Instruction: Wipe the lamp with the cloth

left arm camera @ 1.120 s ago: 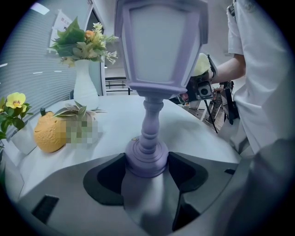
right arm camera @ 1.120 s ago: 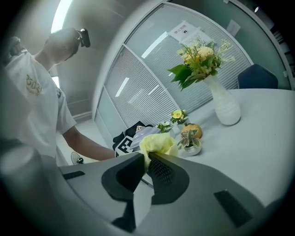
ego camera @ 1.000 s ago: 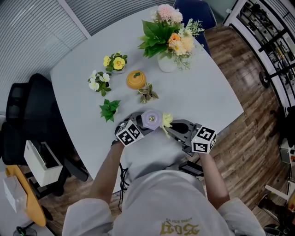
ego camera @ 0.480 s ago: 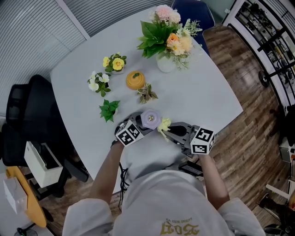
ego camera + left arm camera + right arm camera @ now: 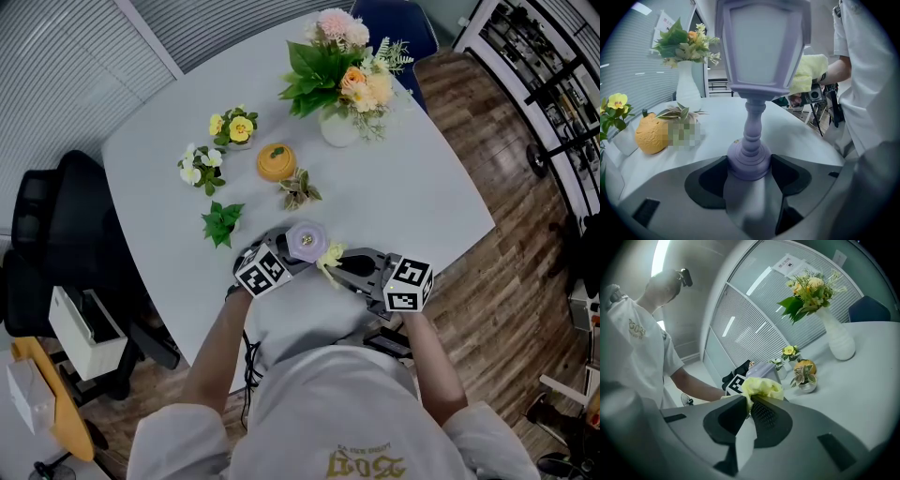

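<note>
**Cloth drifts along the lamp's side; lamp held fast**

Left gripper [image 5: 750, 165]: jaws closed partway, clamped on either side of the round base of the lilac lamp [image 5: 761, 56]. The stem rises straight up from between the jaws and the lantern head stands high above them. The lamp is upright, over the near edge of the white table [image 5: 403, 187]. No shift in this gripper or the lamp over the last second.

Right gripper [image 5: 747, 404]: jaws pinched nearly together on a wad of yellow cloth [image 5: 761, 386], which bulges out just past the tips. The lamp head lies directly beyond the cloth, ahead of this gripper, with the left gripper's marker cube behind and below it.

Change: over the last second the right gripper eases a little inward, toward the left gripper and back toward the person. The cloth goes with it, sliding from the far part of the lamp head's right side to the nearer part. The move is small and slow.

From the left gripper's side, the cloth [image 5: 806, 75] sits against the right edge of the lantern head. It looks to be in contact, though the wide-angle view leaves that uncertain.

Reading: a wiping stroke is under way along one face of the head. That side appears partly covered. The other faces, the stem and the base show no cloth near them, so most of the wiping remains.
</note>
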Demonstrator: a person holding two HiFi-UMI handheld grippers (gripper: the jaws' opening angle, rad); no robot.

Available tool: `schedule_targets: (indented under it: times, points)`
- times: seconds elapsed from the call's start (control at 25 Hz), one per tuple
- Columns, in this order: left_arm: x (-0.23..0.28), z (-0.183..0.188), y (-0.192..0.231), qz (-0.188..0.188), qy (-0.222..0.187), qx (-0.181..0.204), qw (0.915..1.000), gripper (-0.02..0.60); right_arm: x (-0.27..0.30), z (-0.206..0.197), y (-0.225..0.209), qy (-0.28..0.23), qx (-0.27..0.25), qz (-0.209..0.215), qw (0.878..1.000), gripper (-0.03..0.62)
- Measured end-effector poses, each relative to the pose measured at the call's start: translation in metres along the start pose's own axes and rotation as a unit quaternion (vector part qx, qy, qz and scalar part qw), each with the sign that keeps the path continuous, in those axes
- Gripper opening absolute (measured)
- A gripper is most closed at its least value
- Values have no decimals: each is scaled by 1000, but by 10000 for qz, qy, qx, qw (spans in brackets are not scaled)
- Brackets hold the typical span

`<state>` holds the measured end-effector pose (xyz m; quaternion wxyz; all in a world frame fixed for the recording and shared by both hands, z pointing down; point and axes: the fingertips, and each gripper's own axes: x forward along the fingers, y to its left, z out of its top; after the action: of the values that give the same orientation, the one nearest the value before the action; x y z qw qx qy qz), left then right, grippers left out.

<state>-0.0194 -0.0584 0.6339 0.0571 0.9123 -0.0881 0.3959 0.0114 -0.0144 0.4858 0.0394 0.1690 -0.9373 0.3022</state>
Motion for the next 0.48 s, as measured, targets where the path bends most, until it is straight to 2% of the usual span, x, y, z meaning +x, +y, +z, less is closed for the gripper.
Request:
schedule_targets:
  times: [0.48]
  points:
    - [0,1,0,6,-22,10,10000,293,10,-10,-5,288,12,29,9996,35]
